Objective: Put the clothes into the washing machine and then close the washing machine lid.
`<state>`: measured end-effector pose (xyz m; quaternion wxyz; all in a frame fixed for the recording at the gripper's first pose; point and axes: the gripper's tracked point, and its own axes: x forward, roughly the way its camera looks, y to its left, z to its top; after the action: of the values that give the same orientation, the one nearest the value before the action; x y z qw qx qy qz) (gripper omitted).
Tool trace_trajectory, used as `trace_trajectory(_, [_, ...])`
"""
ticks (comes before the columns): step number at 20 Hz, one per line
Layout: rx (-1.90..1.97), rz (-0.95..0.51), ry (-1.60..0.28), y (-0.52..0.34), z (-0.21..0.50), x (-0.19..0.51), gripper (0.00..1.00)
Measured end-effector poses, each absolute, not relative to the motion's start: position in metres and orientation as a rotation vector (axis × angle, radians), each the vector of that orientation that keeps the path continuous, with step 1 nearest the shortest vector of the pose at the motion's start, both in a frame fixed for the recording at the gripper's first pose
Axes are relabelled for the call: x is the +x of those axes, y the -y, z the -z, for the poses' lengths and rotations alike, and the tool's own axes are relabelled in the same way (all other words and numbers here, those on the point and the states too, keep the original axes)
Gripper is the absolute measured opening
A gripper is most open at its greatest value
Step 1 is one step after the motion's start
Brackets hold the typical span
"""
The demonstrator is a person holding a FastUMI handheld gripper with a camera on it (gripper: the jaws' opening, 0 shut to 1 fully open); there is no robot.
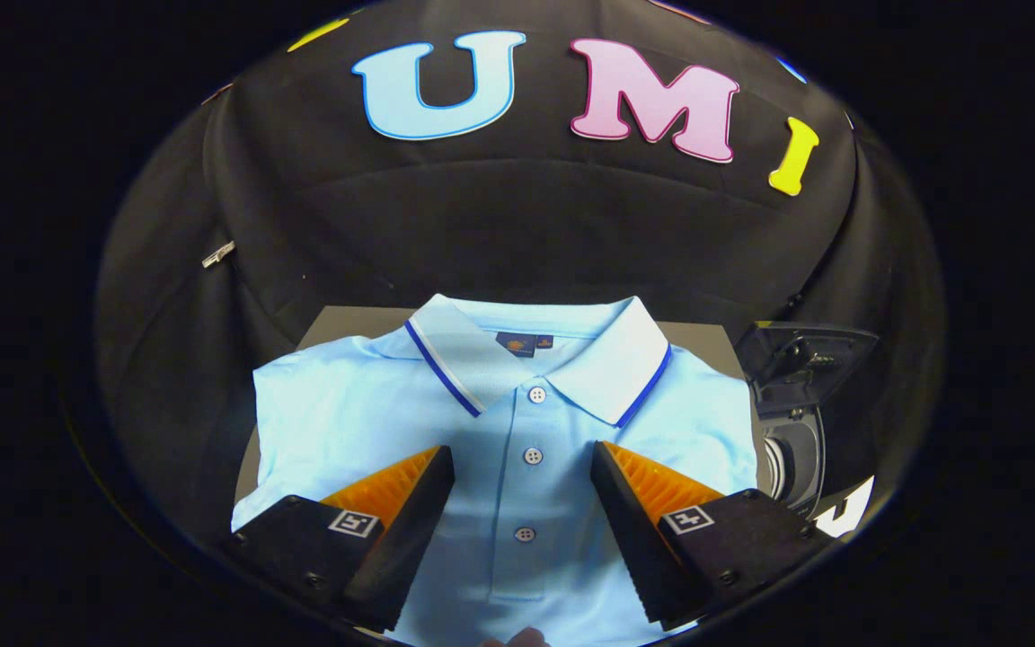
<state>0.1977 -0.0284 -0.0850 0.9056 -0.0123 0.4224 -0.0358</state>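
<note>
A folded light-blue polo shirt [365, 422] with a white, blue-edged collar lies flat on a grey tabletop [338, 319]. My gripper [523, 454] hovers over the shirt's front, open, with the button placket running between its two fingers [410, 503]. Nothing is held. To the right of the shirt, beyond the right finger, stands a small dark washing machine [796, 422] with its lid [800, 355] raised and the round drum opening partly visible.
Black cloth walls close the booth behind and to both sides of the table. A small metal clip [218, 254] hangs on the left wall. The shirt covers most of the tabletop.
</note>
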Motion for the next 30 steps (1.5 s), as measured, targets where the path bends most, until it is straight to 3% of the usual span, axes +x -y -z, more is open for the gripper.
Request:
trace_trajectory(8, [-0.034,0.086,-0.940,0.032,0.084,0.200,0.97])
trace_trajectory(9, [-0.035,0.088,-0.933,0.034,0.085,0.199,0.80])
trace_trajectory(11, [-0.020,0.088,-0.935,0.033,0.084,0.199,0.73])
trace_trajectory(16, [-0.028,0.080,-0.948,0.038,0.085,0.199,0.72])
trace_trajectory(17, [-0.022,0.075,-0.947,0.040,0.088,0.200,0.42])
trace_trajectory(23, [-0.004,0.061,-0.944,0.042,0.085,0.196,0.42])
trace_trajectory(24, [0.015,0.063,-0.942,0.042,0.085,0.197,0.23])
trace_trajectory(27, [0.058,0.056,-0.929,0.045,0.084,0.199,0.22])
trace_trajectory(28, [0.067,0.056,-0.919,0.046,0.085,0.199,0.09])
trace_trajectory(30, [0.071,0.065,-0.921,0.046,0.084,0.198,0.09])
